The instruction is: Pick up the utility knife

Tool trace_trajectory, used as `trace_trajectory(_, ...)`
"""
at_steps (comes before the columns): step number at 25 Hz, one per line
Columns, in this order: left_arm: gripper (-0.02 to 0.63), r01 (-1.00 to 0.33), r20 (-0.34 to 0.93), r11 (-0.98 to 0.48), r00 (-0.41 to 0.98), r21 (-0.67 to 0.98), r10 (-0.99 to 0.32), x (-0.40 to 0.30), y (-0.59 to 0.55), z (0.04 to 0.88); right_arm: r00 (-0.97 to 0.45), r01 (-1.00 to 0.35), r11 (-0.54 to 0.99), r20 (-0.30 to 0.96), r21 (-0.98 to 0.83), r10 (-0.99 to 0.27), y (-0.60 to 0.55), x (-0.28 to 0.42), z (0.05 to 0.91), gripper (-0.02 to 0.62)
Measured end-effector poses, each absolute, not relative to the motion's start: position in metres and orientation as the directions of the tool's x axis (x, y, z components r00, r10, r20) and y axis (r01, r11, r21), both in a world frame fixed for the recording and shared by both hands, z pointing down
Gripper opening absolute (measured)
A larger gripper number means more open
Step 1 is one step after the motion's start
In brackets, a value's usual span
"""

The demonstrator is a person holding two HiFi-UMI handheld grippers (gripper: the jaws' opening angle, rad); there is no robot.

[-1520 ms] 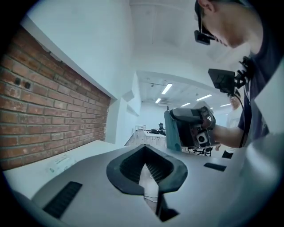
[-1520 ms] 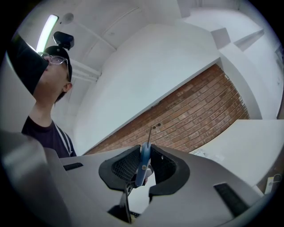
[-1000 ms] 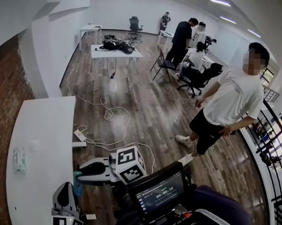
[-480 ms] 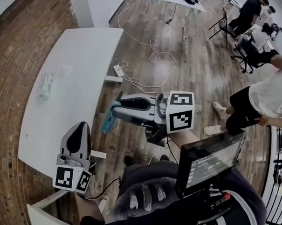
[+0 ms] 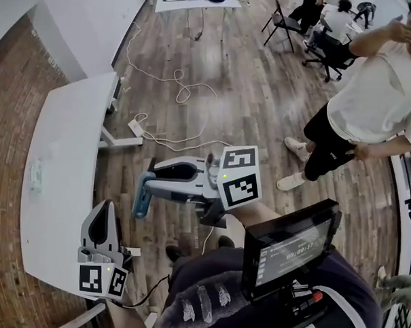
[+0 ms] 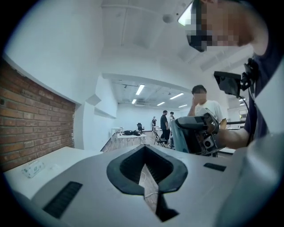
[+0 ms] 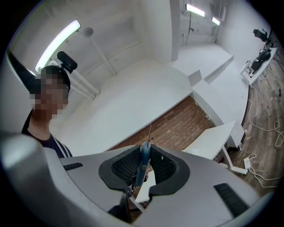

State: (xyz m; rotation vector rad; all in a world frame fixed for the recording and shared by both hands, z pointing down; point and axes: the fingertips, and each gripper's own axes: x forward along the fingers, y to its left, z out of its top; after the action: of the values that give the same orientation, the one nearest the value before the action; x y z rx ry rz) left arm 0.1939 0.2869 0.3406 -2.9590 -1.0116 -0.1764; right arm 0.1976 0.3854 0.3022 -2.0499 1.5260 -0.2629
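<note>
Head view: long white tabletop [image 5: 63, 154] along the brick wall. Well right of the tabletop, a standing person [image 5: 371, 99] in a white shirt. Just right of the tabletop, above wood floor [image 5: 242, 107], right tongs [image 5: 149, 186] clamped on the blue utility knife [image 5: 141, 201], lifted clear of the tabletop, thin blade poking out past the pads. Over the tabletop's near edge, left tongs [image 5: 105, 213] fully closed, holding nothing. Far back on the tabletop, a small packet [image 5: 35, 175].
</note>
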Motion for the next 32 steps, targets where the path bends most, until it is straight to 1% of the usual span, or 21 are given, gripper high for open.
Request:
trace_trajectory(2,-0.002,0.605,0.118,-0.796,0.791,-0.001,0.601,0.176,0.336,0.333,0.333,-0.818,-0.181,-0.195,-0.546,-0.922,0.437,0.177,0.298,0.073)
trace_trajectory(5,-0.002,0.605,0.111,-0.796,0.792,-0.002,0.601,0.149,0.387,0.322,0.327,-0.819,-0.161,-0.217,-0.550,-0.920,0.488,0.146,0.291,0.072)
trace_trajectory(8,-0.002,0.618,0.087,-0.786,0.782,0.006,0.616,0.141,0.417,0.314,0.320,-0.821,-0.148,-0.230,-0.551,-0.919,0.516,0.135,0.285,0.073)
trace_trajectory(11,-0.002,0.622,0.095,-0.783,0.780,-0.006,0.619,0.133,0.435,0.309,0.316,-0.816,-0.127,-0.253,-0.563,-0.914,0.534,0.133,0.280,0.074)
trace_trajectory(14,-0.002,0.621,0.104,-0.783,0.780,-0.019,0.617,0.117,0.438,0.313,0.311,-0.818,-0.118,-0.261,-0.562,-0.914,0.538,0.122,0.284,0.073)
trace_trajectory(17,-0.002,0.634,0.086,-0.773,0.771,-0.019,0.630,0.106,0.446,0.324,0.329,-0.824,-0.148,-0.248,-0.548,-0.911,0.546,0.110,0.295,0.072)
trace_trajectory(20,-0.002,0.651,0.076,-0.759,0.757,-0.013,0.649,0.112,0.459,0.317,0.348,-0.820,-0.168,-0.243,-0.547,-0.906,0.556,0.112,0.290,0.073)
trace_trajectory(23,-0.002,0.648,0.082,-0.762,0.759,-0.001,0.646,0.117,0.458,0.305,0.337,-0.813,-0.155,-0.235,-0.561,-0.912,0.552,0.116,0.281,0.072)
trace_trajectory(27,-0.002,0.629,0.065,-0.777,0.775,0.002,0.628,0.103,0.436,0.304,0.312,-0.811,-0.122,-0.246,-0.573,-0.918,0.532,0.106,0.283,0.072)
trace_trajectory(32,-0.002,0.599,0.044,-0.800,0.799,0.029,0.600,0.078,0.390,0.315,0.292,-0.821,-0.126,-0.219,-0.557,-0.931,0.490,0.087,0.290,0.072)
